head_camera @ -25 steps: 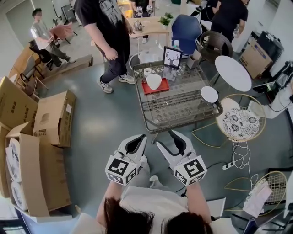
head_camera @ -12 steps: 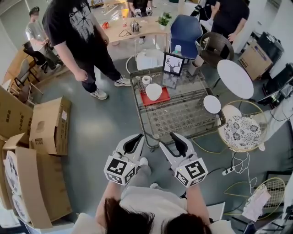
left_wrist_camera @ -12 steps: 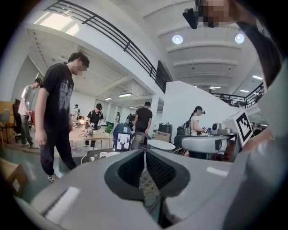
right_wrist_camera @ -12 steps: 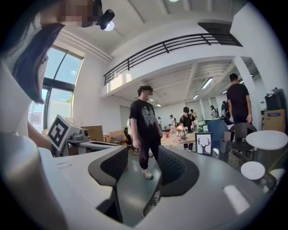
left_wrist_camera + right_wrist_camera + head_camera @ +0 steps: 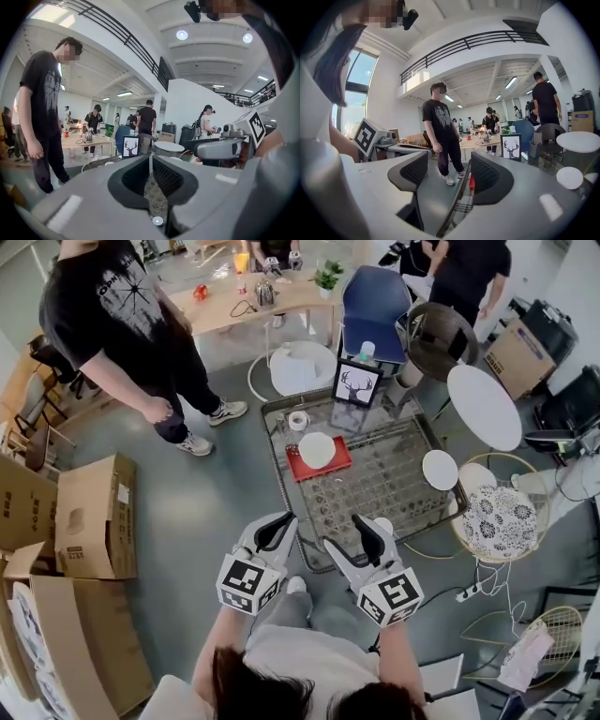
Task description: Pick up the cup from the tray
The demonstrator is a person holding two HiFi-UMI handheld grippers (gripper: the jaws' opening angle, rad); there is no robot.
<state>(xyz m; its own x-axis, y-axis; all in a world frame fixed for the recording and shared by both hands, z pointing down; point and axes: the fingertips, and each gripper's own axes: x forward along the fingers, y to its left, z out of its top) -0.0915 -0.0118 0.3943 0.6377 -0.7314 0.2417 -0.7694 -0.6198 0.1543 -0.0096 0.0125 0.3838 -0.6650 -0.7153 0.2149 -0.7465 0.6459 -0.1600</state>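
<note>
"Two grippers, one target: where does the round white cup (image 5: pixel 316 449) sit?"

"On the flat red tray (image 5: pixel 341 461), at the far left part of the wire-framed glass tabletop (image 5: pixel 389 486). Both grippers hover at the near edge, well apart from it."

"Which one is nearer?"

"Little between them. In the head view the cup lies straight ahead, between their two lines, a touch to the left gripper's (image 5: pixel 151 158) side. But that gripper is clenched on nothing, its jaws drawn together."

"And the right gripper (image 5: pixel 449 161)?"

"Released, with nothing between its jaws, which have just been opening. Its own view shows the tray's red edge in the gap, ahead and close by the right-hand jaw."

"So the right one reaches?"

"I judge so: forward across the tabletop and slightly leftward. The cup is round, so no long axis dictates the wrist. The jaws only need to span it, and they may have to spread wider first."
</note>
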